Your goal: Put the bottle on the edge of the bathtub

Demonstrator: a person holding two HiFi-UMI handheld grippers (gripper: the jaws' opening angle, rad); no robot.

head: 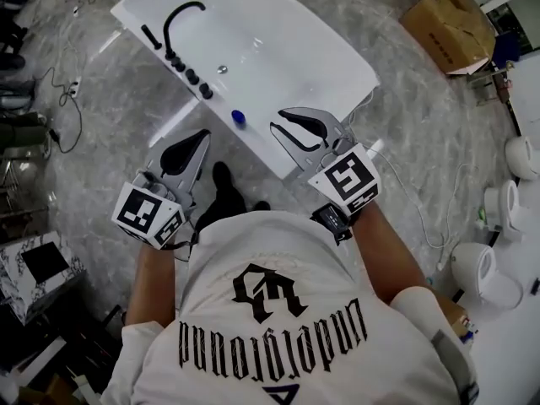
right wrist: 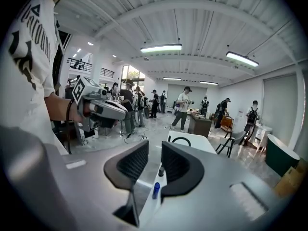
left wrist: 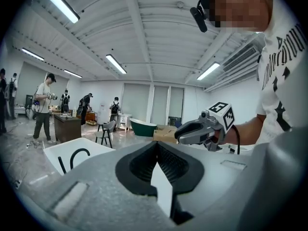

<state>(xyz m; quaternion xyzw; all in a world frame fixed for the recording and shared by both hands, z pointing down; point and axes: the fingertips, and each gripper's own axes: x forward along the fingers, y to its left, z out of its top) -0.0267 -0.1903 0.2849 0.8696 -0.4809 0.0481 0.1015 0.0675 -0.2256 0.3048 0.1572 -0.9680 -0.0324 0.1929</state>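
A small blue bottle (head: pixel 239 117) stands upright on the near rim of the white bathtub (head: pixel 263 148), a little past the row of black knobs (head: pixel 192 76) and the black faucet (head: pixel 180 16). My right gripper (head: pixel 278 123) hovers just right of the bottle with its jaws a narrow gap apart and nothing between them. In the right gripper view the bottle (right wrist: pixel 156 190) shows through that gap, lower down on the rim. My left gripper (head: pixel 201 138) hangs below the rim to the left, shut and empty; its pads (left wrist: pixel 156 160) meet.
A cardboard box (head: pixel 447 25) lies on the grey floor at the far right. White toilets (head: pixel 496 260) stand at the right. Cables (head: pixel 67 99) trail at the left. Several people, a chair (left wrist: pixel 107 131) and a green tub (left wrist: pixel 143 127) are far off.
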